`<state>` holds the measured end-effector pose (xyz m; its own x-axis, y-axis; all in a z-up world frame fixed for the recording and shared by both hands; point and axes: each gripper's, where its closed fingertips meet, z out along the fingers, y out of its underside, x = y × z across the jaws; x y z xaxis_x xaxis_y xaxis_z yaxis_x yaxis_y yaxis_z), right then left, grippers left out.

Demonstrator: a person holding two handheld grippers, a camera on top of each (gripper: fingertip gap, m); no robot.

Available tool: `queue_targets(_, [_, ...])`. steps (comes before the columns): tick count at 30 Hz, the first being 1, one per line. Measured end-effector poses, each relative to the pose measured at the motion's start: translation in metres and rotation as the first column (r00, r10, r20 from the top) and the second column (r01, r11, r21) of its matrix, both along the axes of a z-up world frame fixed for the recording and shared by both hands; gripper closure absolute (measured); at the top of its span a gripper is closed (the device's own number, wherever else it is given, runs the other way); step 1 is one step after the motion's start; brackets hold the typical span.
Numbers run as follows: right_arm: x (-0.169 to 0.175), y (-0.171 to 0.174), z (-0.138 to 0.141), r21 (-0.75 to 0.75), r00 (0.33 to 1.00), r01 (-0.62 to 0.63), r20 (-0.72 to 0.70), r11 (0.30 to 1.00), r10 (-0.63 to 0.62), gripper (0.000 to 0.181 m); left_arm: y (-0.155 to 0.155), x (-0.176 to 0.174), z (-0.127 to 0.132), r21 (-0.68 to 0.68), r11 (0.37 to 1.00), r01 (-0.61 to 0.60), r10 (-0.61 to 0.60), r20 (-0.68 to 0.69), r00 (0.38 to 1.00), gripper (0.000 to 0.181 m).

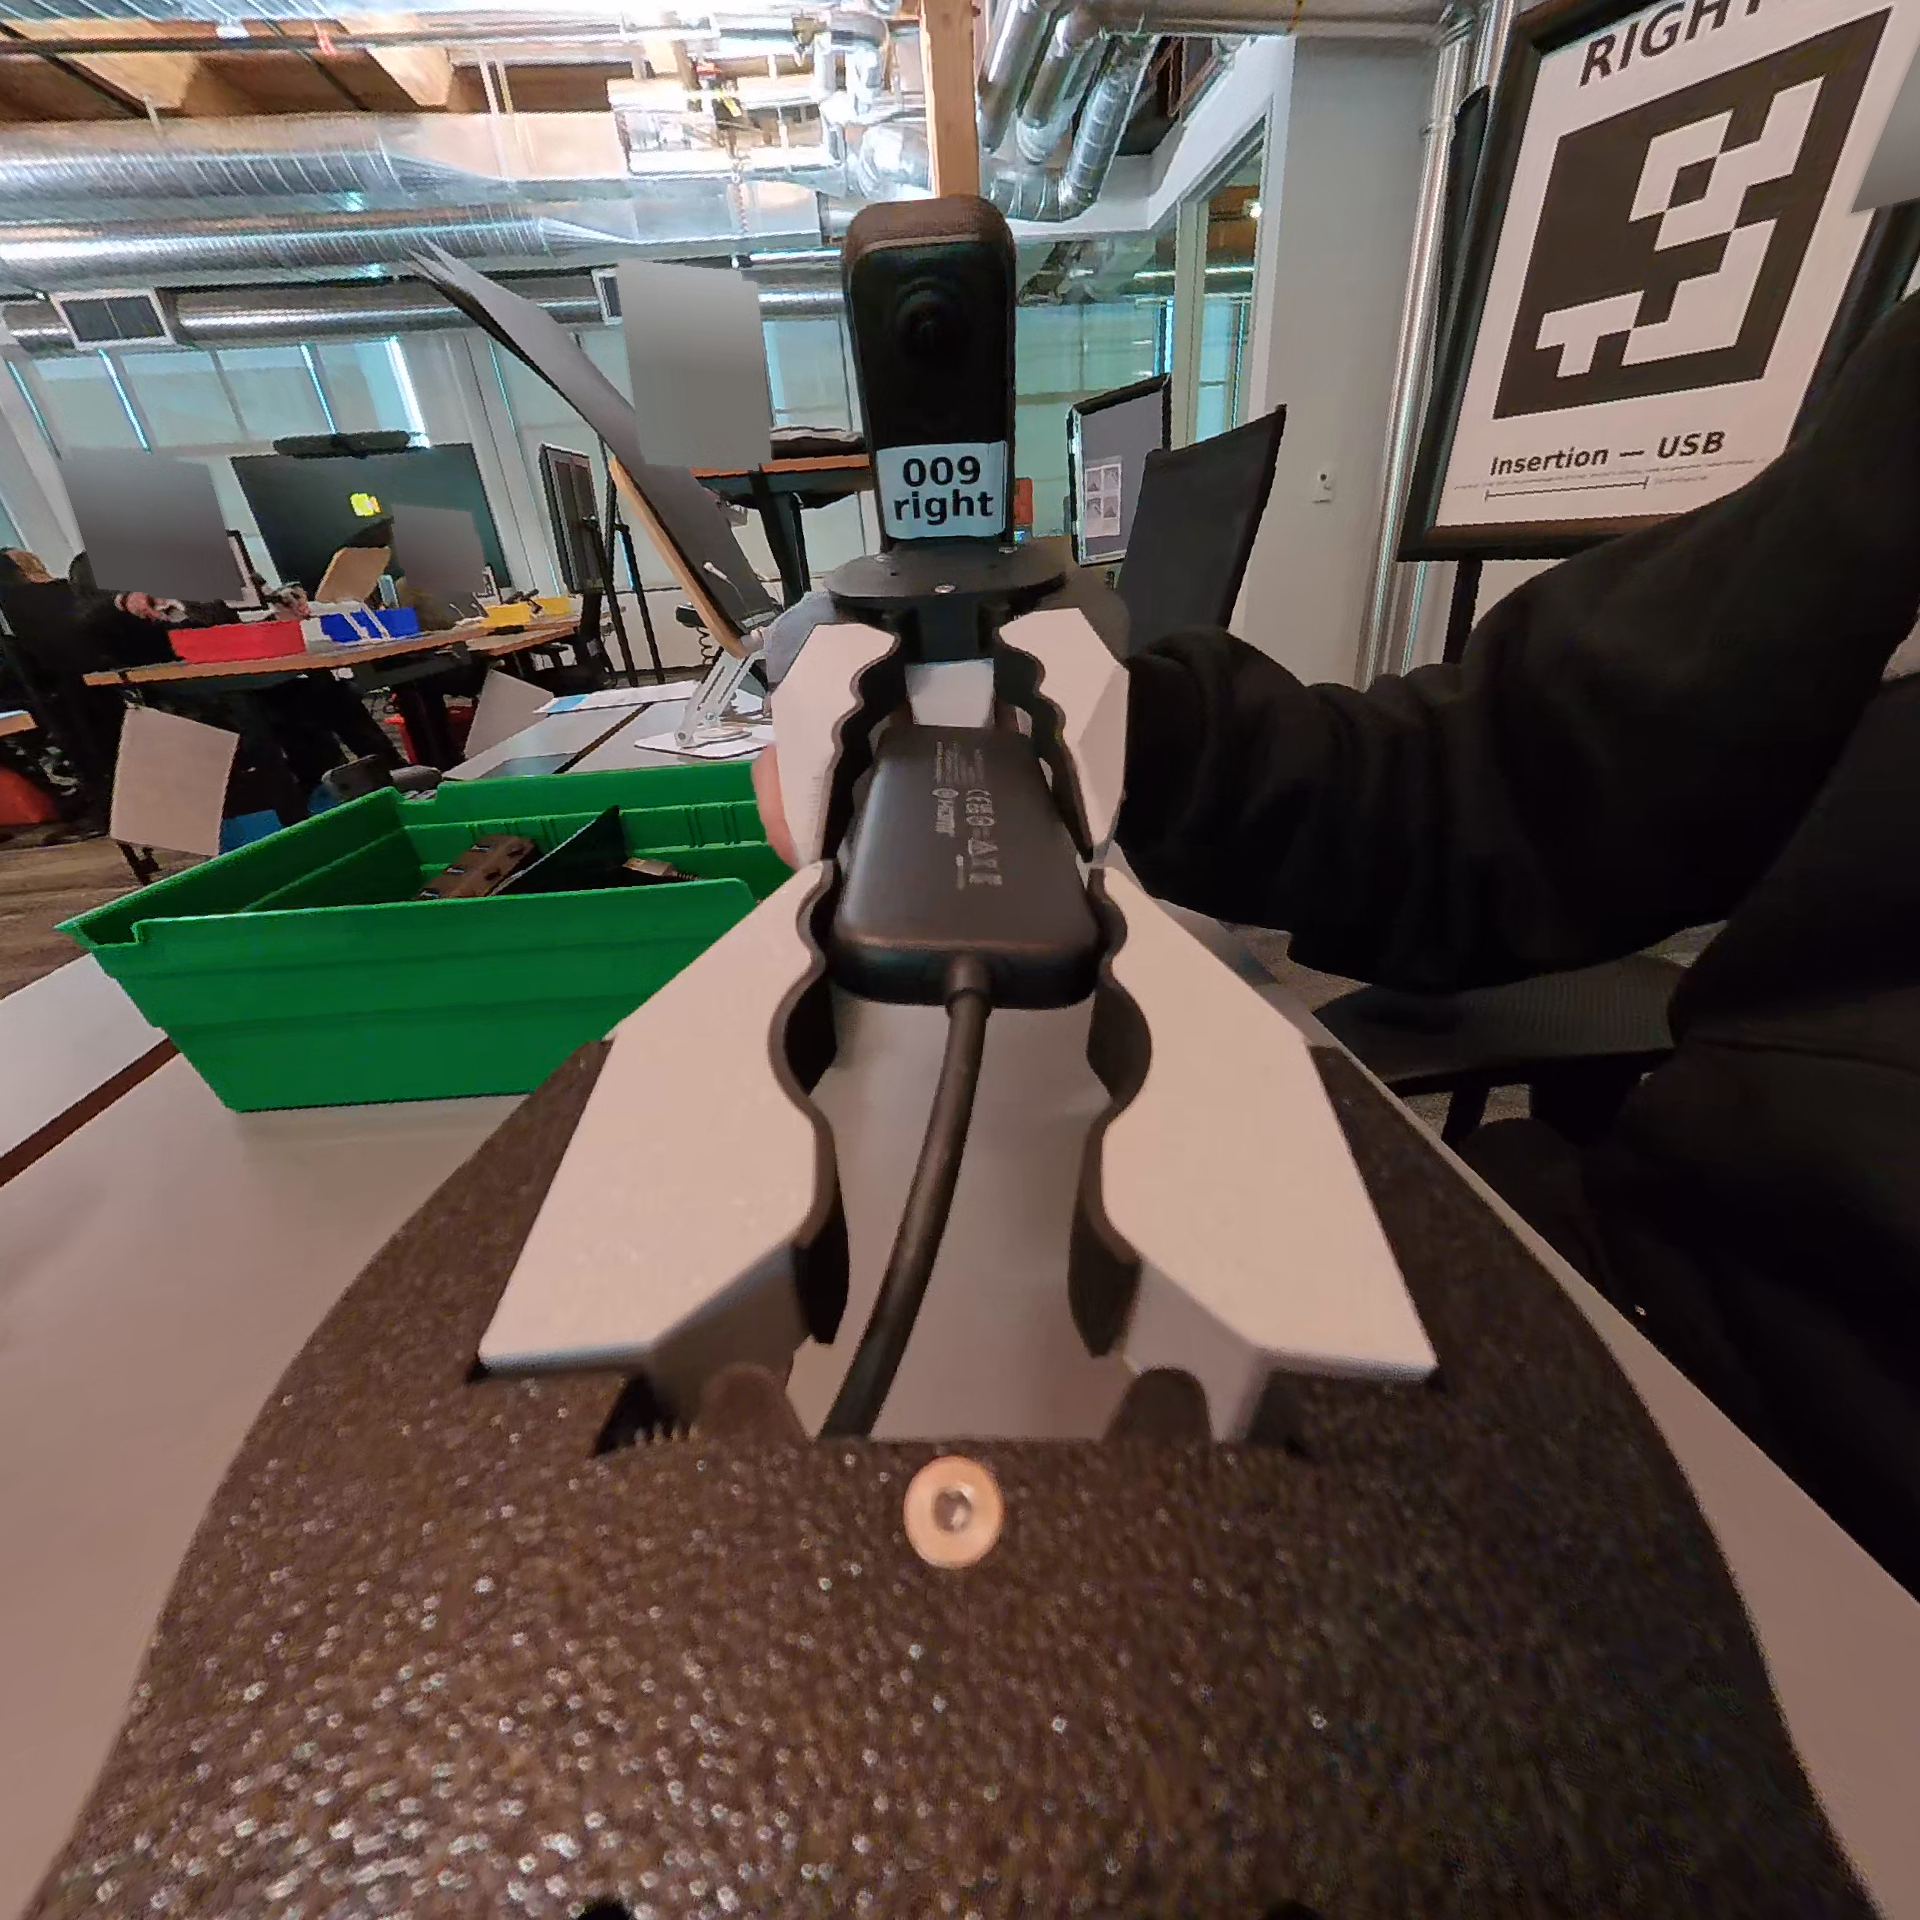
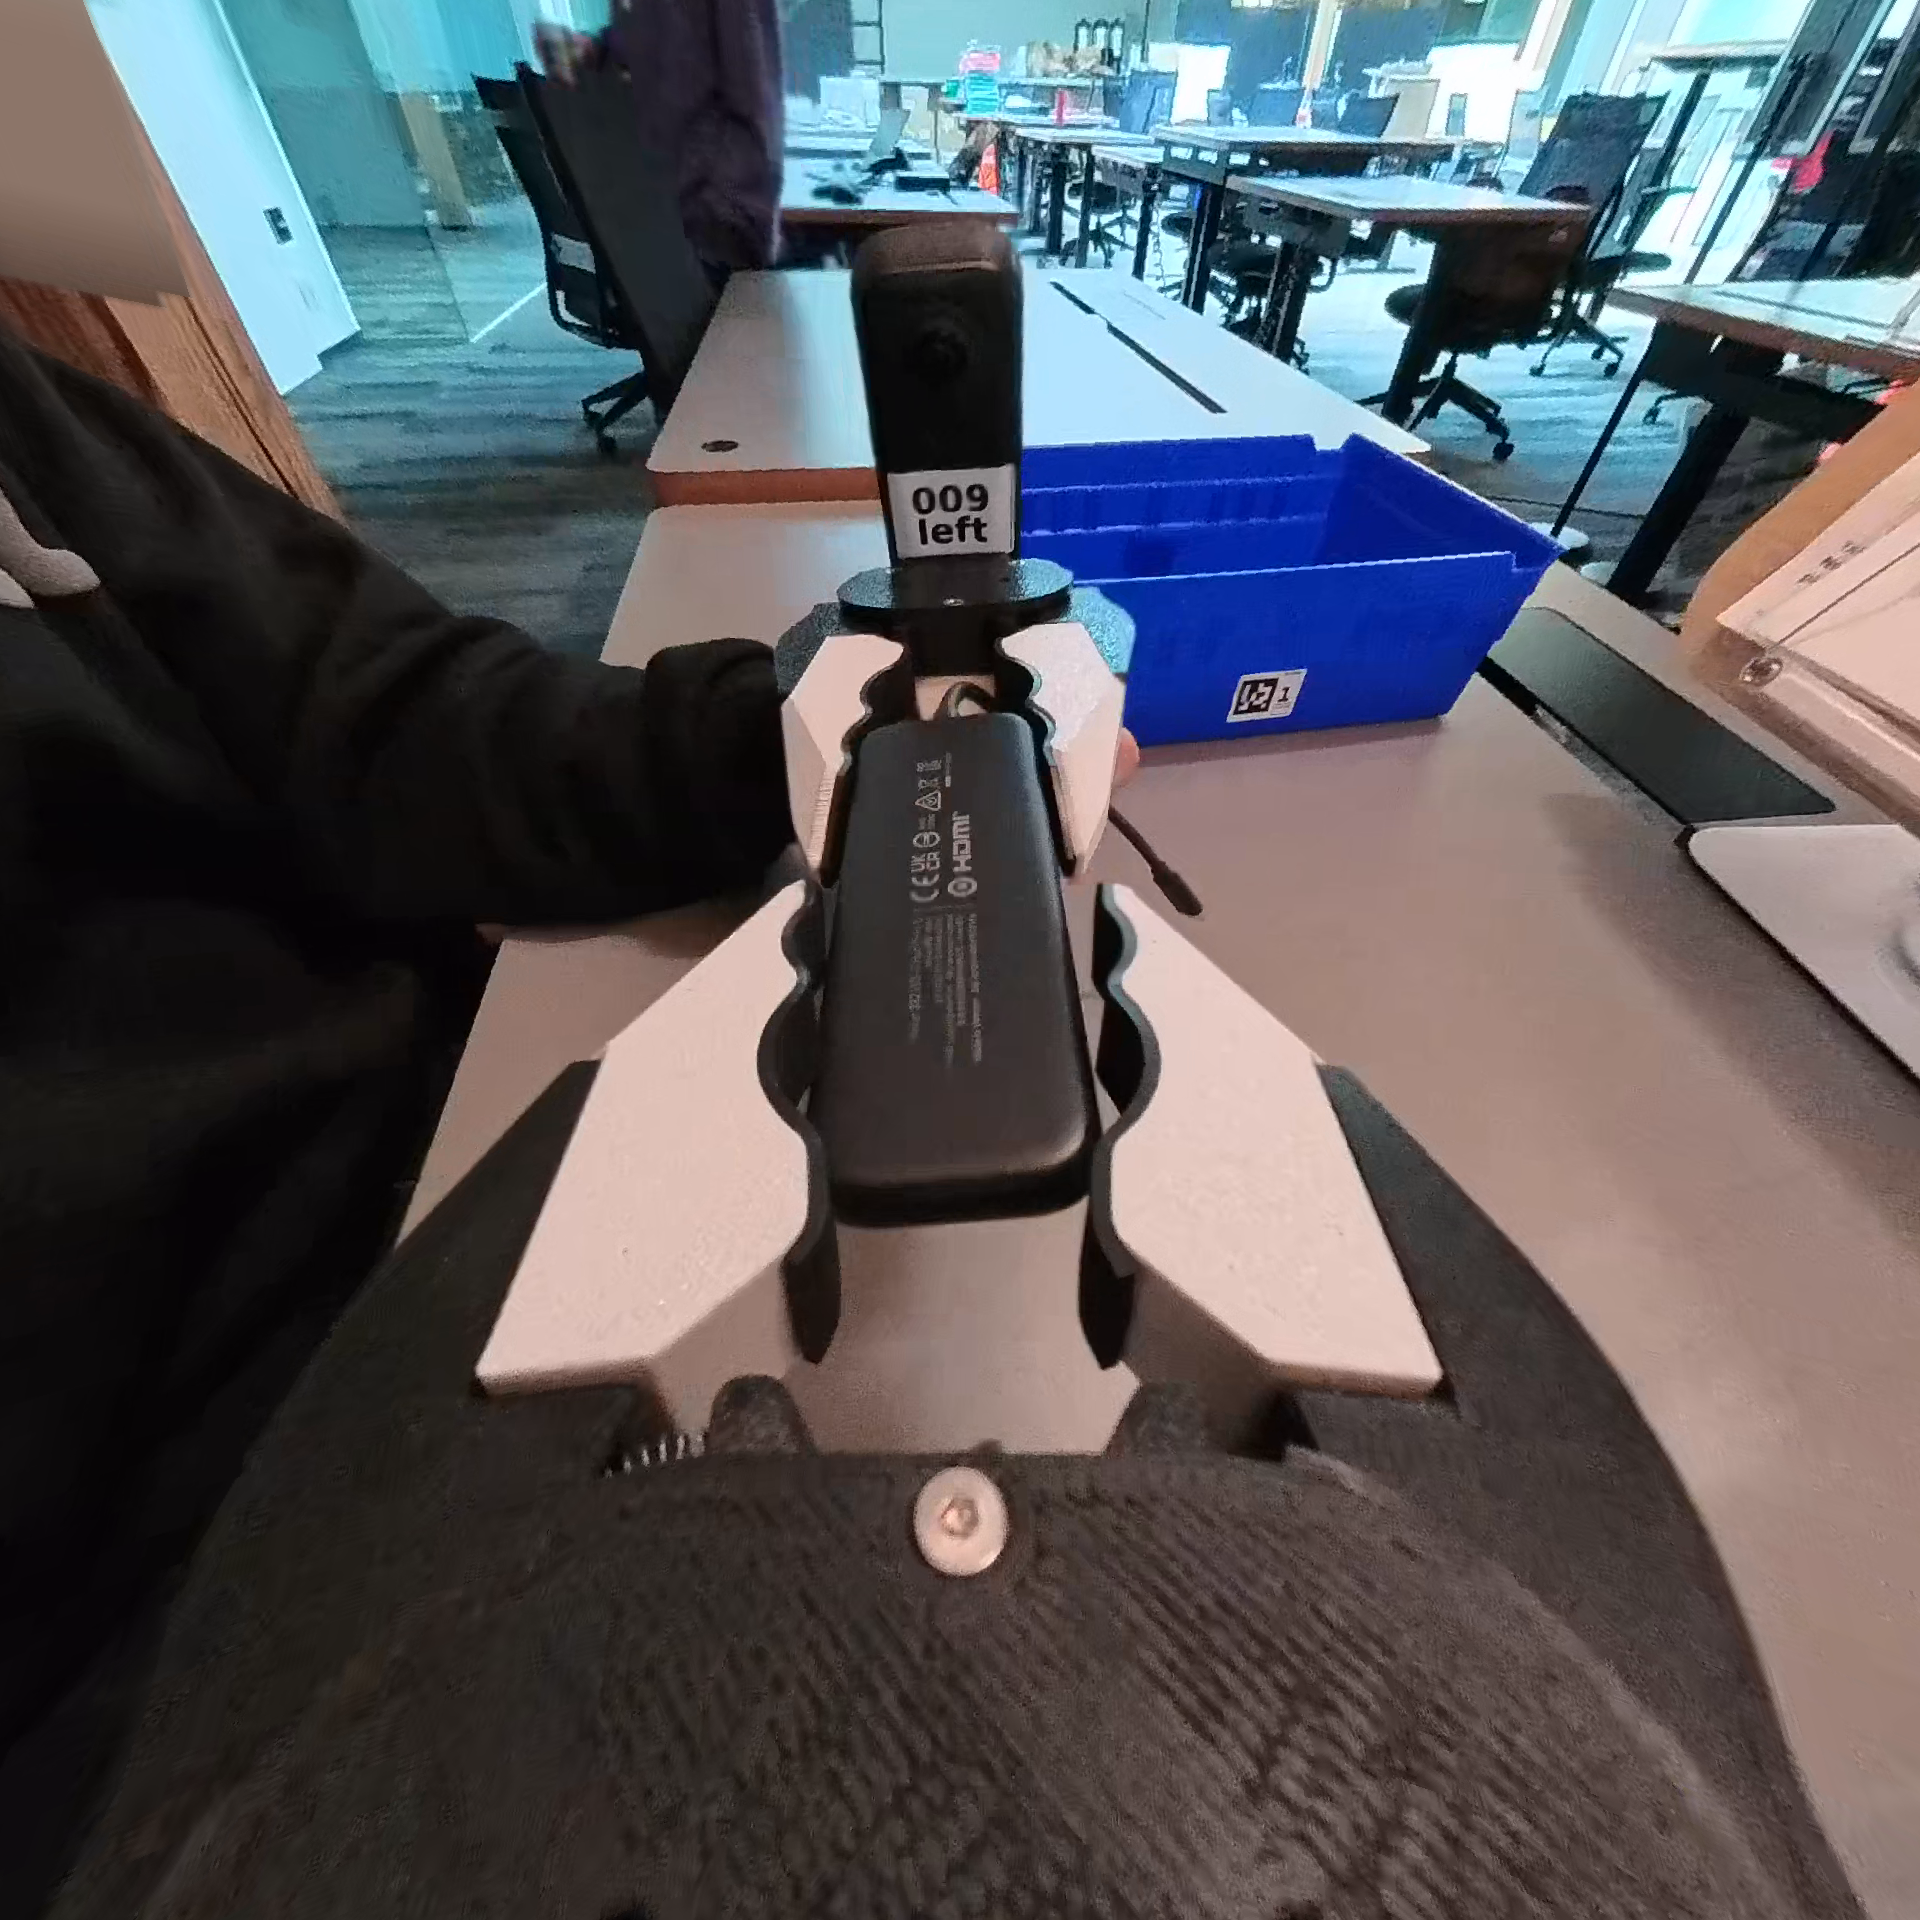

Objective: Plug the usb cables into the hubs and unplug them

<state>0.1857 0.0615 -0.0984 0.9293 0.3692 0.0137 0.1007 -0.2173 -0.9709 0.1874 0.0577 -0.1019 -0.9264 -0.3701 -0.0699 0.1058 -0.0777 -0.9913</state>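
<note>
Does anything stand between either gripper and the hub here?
Nothing visible does. The left gripper and the right gripper each close on opposite ends of the black hub. Its cable trails back through the left gripper, blocking nothing.

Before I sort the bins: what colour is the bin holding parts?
Green; it shows only in the left wrist view. The blue bin looks empty.

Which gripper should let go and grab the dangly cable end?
Probably left. The left gripper pinches only the cable end of the hub, and the cable's loose tip hangs right beside it. The right gripper holds the hub deeper, so it could steady it.
</note>
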Motion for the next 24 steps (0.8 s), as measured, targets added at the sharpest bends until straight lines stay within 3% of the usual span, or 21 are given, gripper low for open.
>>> queue_targets(7, [0.003,0.000,0.002,0.003,0.999,0.001,0.055,1.000,-0.001,0.135,0.002,0.003,0.005,-0.054,0.998,-0.019,0.020,0.013,1.000,0.136])
queue_targets(8, [0.002,0.000,0.003,0.002,0.997,0.010,0.074,1.000,-0.010,0.135,0.004,0.008,0.007,-0.068,0.996,-0.056,0.057,0.009,0.998,0.129])
queue_targets(12, [0.020,-0.010,0.006,-0.034,0.980,0.091,0.181,0.995,-0.084,0.136,0.030,0.023,0.031,-0.163,0.951,-0.263,0.277,0.073,0.958,0.073])
queue_targets(16, [0.049,-0.031,0.039,-0.011,0.955,0.192,0.234,0.981,-0.184,0.136,0.068,0.033,0.053,-0.262,0.848,-0.460,0.505,0.134,0.853,0.047])
queue_targets(19, [0.085,-0.054,0.077,0.031,0.905,0.323,0.284,0.946,-0.318,0.136,0.096,0.037,0.063,-0.356,0.752,-0.554,0.624,0.115,0.773,0.046])
queue_targets(24, [0.163,-0.104,0.121,-0.056,0.797,0.521,0.390,0.852,-0.462,0.136,0.092,0.048,0.045,-0.284,0.761,-0.583,0.622,0.069,0.780,0.062])
